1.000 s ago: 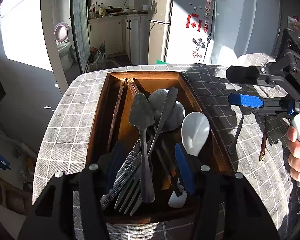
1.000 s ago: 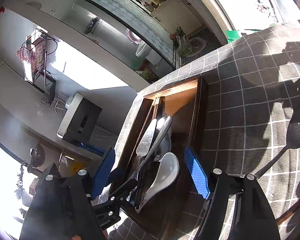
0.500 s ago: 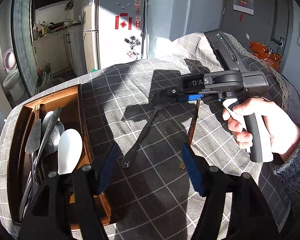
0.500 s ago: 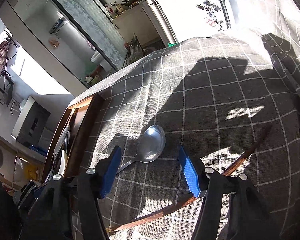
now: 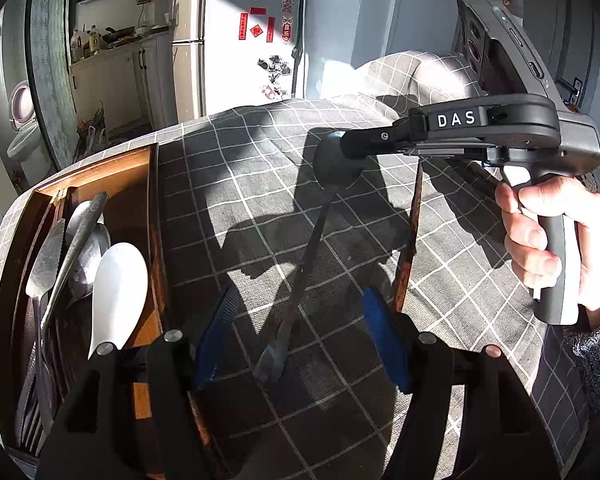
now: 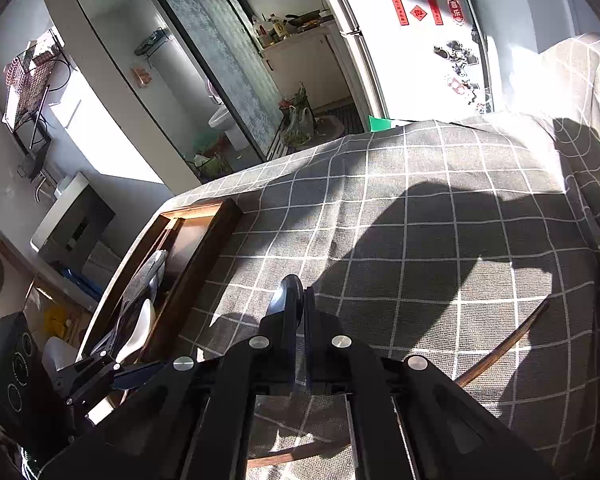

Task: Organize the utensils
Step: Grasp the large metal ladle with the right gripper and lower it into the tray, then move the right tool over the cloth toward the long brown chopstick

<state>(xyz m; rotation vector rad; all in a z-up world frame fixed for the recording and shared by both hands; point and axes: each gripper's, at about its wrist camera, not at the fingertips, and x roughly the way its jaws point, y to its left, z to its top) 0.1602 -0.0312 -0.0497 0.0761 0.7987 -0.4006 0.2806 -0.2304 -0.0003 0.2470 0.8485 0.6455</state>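
In the left wrist view, the left gripper [image 5: 300, 336] stands apart at bottom centre, the spoon [image 5: 304, 256] handle between its pads, untouched. Farther up, the right gripper [image 6: 300, 304] is clamped on the spoon's bowl. The tray [image 5: 152, 216] lies left.

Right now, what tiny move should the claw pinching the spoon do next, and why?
Probably lift a little. The right claw looks shut on the bowl of the metal spoon, which lies flat on the checked cloth. Raising it should free the spoon for carrying to the wooden tray, where the other utensils lie.
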